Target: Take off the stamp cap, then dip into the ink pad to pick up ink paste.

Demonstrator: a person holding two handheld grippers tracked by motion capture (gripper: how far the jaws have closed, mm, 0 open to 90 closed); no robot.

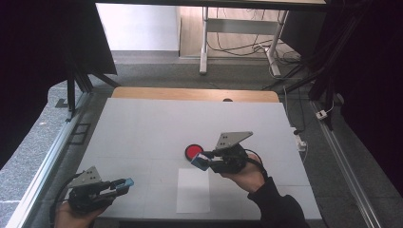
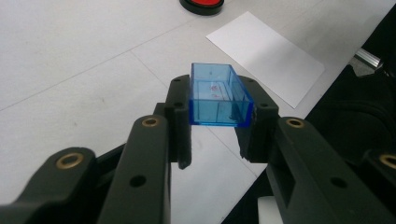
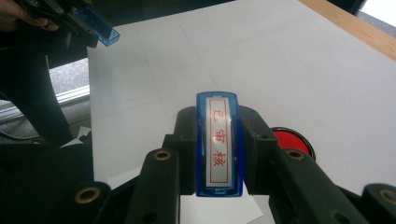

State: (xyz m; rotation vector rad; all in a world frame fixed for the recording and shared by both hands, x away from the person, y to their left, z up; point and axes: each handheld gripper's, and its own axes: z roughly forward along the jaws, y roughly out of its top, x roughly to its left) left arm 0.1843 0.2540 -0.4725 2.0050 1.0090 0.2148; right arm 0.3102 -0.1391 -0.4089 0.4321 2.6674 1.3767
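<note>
My right claw [image 3: 218, 140] clamps the stamp [image 3: 218, 142] beside the ink pad [image 1: 193, 152], ready for inking; my left claw [image 2: 219, 123] grips its cap [image 2: 218, 95] aside, low over the worktop [image 1: 142, 133].

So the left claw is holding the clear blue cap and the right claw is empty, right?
Not quite. The right claw is shut on a blue stamp with a red-lettered label, as the right gripper view shows. The left claw does hold the clear blue cap.
</note>
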